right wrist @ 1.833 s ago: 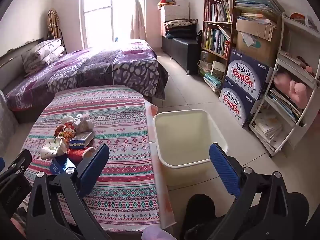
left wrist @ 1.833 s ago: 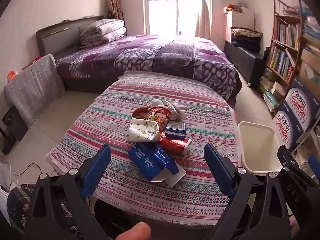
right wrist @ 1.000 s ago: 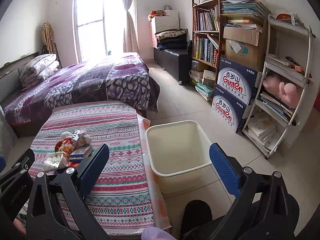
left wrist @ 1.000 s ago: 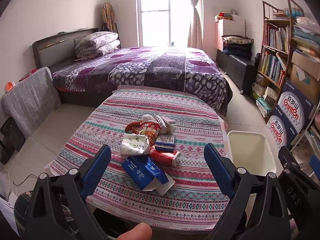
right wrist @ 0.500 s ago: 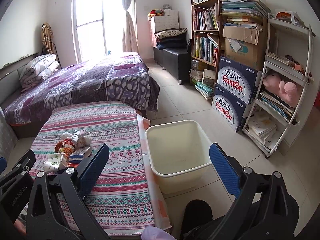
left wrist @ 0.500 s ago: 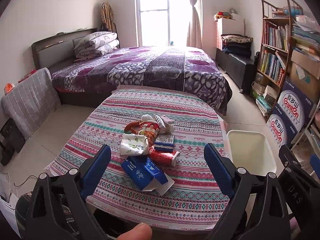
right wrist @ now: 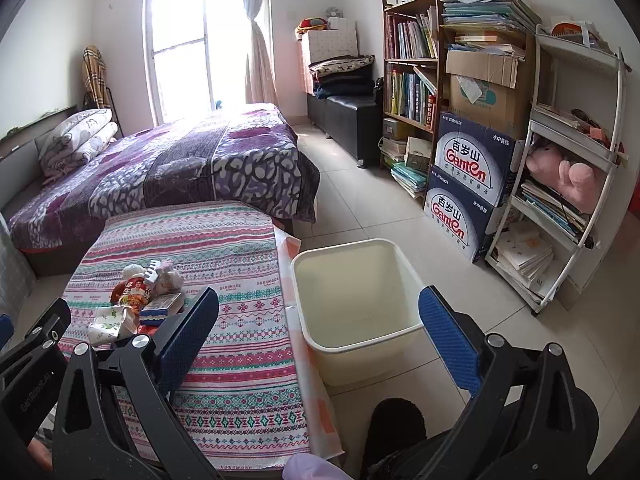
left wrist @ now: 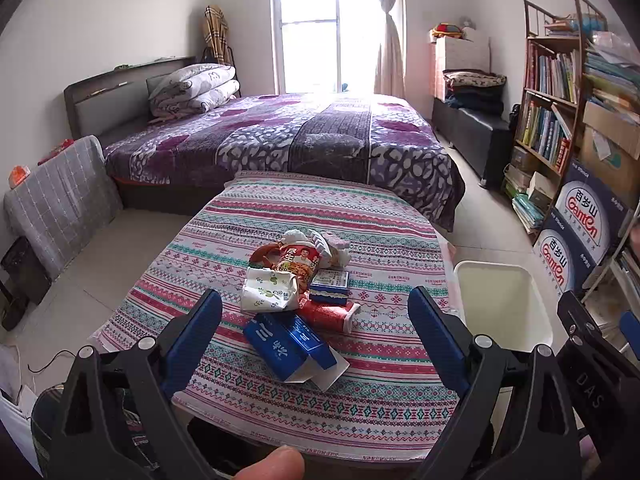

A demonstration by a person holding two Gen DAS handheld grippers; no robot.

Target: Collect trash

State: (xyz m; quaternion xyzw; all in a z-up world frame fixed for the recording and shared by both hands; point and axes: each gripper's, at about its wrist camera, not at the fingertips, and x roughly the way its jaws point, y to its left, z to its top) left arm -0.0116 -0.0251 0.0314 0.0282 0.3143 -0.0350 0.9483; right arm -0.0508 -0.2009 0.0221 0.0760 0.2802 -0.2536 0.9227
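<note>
A heap of trash lies mid-table on a striped cloth (left wrist: 360, 216): a blue carton (left wrist: 289, 343) nearest me, a red packet (left wrist: 328, 316), a white floral pouch (left wrist: 270, 290), a red snack bag (left wrist: 298, 260), a small blue-edged box (left wrist: 330, 286) and crumpled white wrappers (left wrist: 324, 240). My left gripper (left wrist: 314, 320) is open, held above the near table edge with the carton between its blue fingers in view. A cream bin (right wrist: 356, 304) stands on the floor to the right of the table. My right gripper (right wrist: 318, 328) is open over the bin's near side, holding nothing. The heap (right wrist: 136, 300) shows at its left.
A purple bed (left wrist: 288, 136) lies beyond the table. Bookshelves (right wrist: 412, 80), stacked water boxes (right wrist: 468, 184) and a white rack (right wrist: 572, 168) line the right wall. A grey padded chair (left wrist: 60, 200) stands left. Tiled floor surrounds the bin. A thumb tip (left wrist: 272, 464) shows at the bottom.
Both views pulled back and rose slightly about a second ago, showing more of the room; since half a second ago hardly anything has moved. Both grippers stay open.
</note>
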